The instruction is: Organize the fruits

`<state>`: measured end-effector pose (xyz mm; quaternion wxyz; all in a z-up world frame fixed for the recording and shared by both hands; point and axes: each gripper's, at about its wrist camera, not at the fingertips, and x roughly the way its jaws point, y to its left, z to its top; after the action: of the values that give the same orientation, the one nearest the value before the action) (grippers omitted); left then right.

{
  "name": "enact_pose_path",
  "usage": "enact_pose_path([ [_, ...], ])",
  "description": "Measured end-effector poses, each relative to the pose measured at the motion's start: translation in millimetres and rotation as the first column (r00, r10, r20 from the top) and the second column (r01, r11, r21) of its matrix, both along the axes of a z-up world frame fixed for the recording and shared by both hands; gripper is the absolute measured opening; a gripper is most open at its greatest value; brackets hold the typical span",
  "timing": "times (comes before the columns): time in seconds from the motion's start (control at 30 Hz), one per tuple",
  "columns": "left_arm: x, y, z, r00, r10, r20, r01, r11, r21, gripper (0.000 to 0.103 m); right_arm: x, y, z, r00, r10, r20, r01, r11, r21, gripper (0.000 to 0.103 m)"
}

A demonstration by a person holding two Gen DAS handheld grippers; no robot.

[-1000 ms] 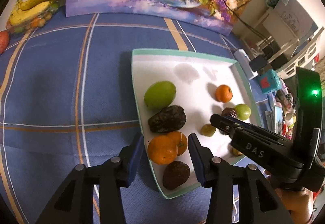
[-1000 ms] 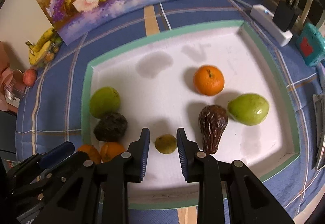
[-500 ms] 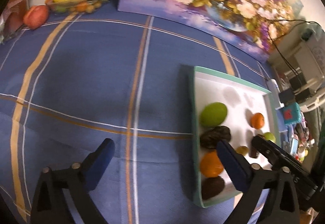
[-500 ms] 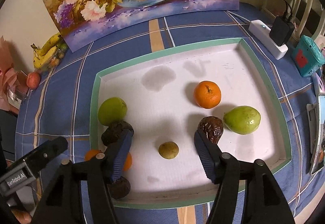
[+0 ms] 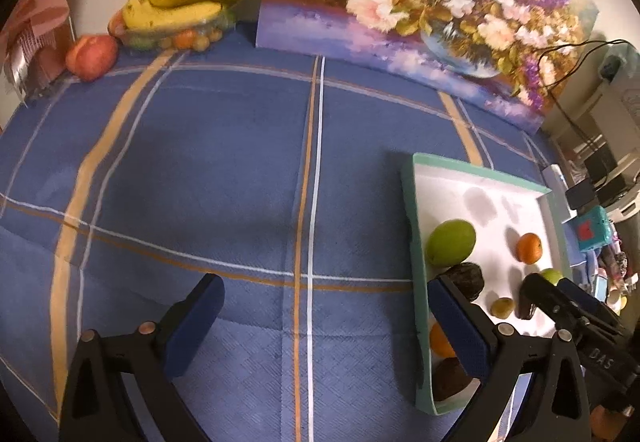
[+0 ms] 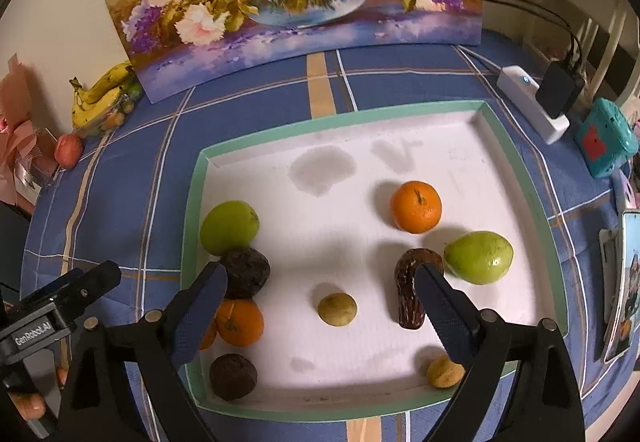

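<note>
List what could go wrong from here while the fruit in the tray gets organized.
1. The small yellow-green fruit lies loose between the right gripper fingers, whose jaws have just been opening; being round, it could roll at a nudge.
2. The fruits along the tray edge are packed tight; picking the orange may knock the dark fruit beside it.
3. The left gripper, open and empty, straddles the tray's rim and might catch it.
</note>
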<state>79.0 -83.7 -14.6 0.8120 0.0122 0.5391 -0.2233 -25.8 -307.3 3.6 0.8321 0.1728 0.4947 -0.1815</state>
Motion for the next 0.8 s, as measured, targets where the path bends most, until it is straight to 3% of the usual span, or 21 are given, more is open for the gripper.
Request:
enact_pose_path([
  [0.23,-13.0,20.4,37.8,0.989,0.012,0.144,-0.009,1.000,-0.026,0.103,-2.7,12.0,12.8,0.999,0.017,0.028,-0.016,0.999,-0.036,0.095],
  [0.43,-31.7,39.8,54.5,0.972,0.064,0.224,-0.087,0.992,0.092,0.103,-12.6,29.9,26.3,0.997,0.043,0.063,-0.039,0.997,-0.059,0.095],
  [0.53,-40.2,48.9,51.6,0.972,0.100,0.211,-0.143,0.970,0.198,0.103,-19.0,41.8,30.3,0.995,0.063,0.076,-0.058,0.996,-0.073,0.095],
  [0.63,-50.8,54.4,45.6,0.974,0.081,0.210,-0.136,0.956,0.260,0.103,-27.1,54.1,32.9,0.993,0.088,0.084,-0.080,0.992,-0.099,0.095],
  [0.8,-74.0,74.7,44.8,0.976,0.078,0.206,-0.125,0.965,0.229,0.103,-48.5,73.6,34.0,0.988,0.119,0.098,-0.104,0.984,-0.141,0.095],
])
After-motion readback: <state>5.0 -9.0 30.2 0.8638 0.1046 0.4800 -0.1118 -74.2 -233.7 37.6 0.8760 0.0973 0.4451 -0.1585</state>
